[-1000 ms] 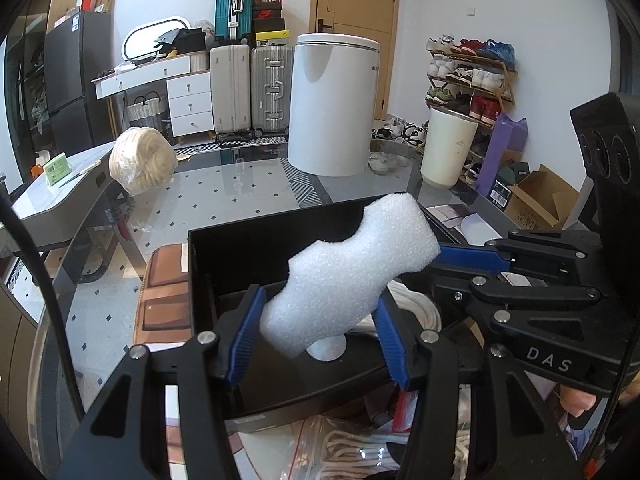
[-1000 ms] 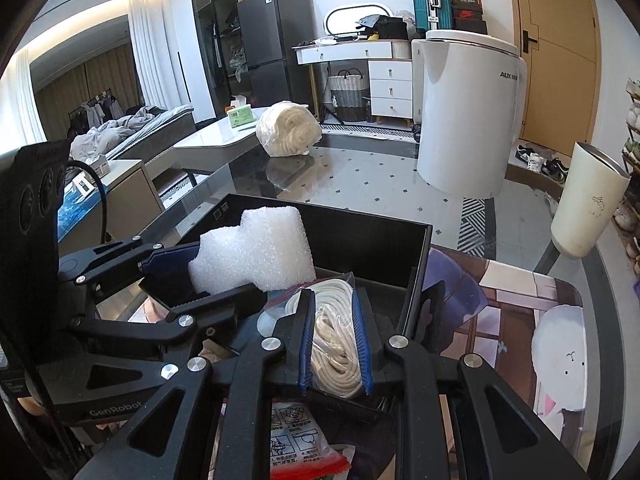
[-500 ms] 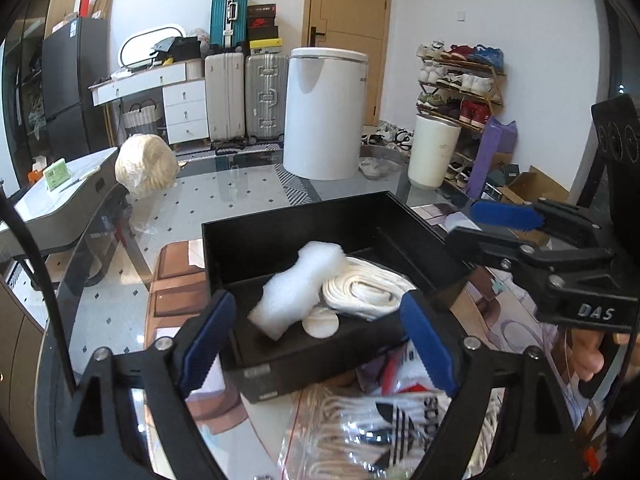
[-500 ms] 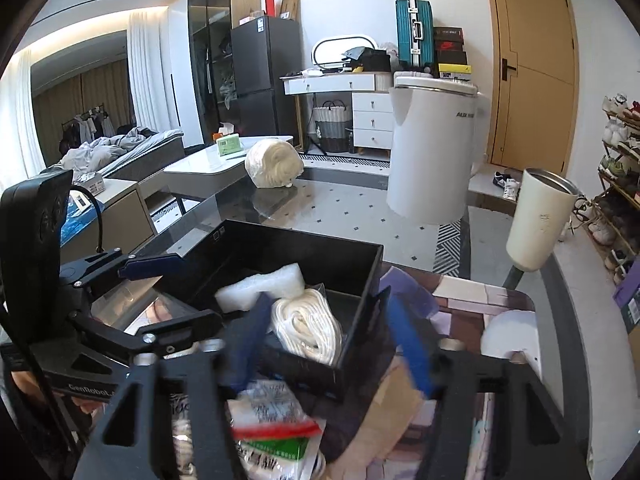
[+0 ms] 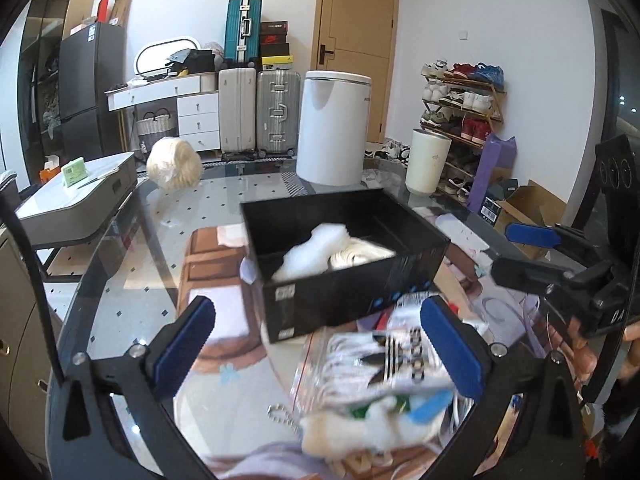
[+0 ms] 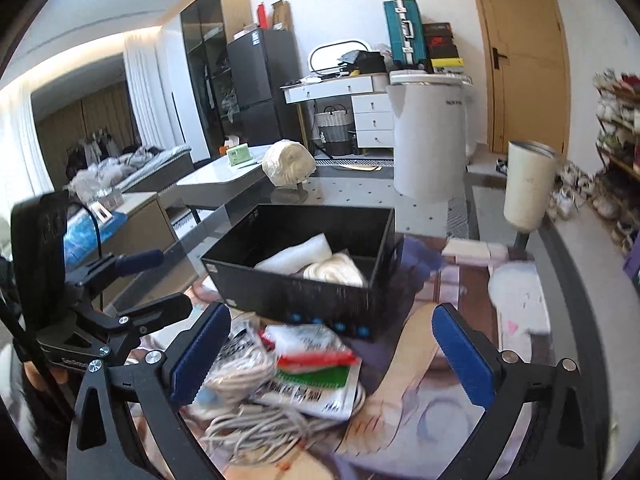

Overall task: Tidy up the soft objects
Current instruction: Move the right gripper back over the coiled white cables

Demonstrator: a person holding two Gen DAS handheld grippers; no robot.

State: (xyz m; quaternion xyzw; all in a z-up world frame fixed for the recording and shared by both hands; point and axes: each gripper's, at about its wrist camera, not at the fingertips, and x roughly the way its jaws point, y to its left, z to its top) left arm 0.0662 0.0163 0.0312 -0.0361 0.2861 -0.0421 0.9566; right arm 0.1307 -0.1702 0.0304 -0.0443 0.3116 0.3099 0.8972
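A black box (image 5: 348, 292) (image 6: 288, 292) stands on the glass table. Inside it lie a white foam piece (image 5: 316, 248) (image 6: 296, 258) and a coil of cream rope (image 5: 360, 254) (image 6: 336, 272). My left gripper (image 5: 316, 308) hangs in front of the box, its jaws opening wide, with nothing between them. My right gripper (image 6: 331, 314) is also in front of the box, jaws opening, nothing held. Below them lie a clear bag with black stripes (image 5: 392, 360), a red-and-green packet (image 6: 316, 364) and a bundle of grey cord (image 6: 248, 376).
A tall white bin (image 5: 334, 128), a cream tumbler (image 5: 426, 164) and a cream ball of yarn (image 5: 174, 164) stand beyond the box. A printed mat (image 6: 420, 400) covers the near table. A low white table (image 5: 80, 200) is at the left.
The left gripper let go of the foam and the right let go of the rope coil; both now lie in the box. Both grippers opened wide and drew back from it.
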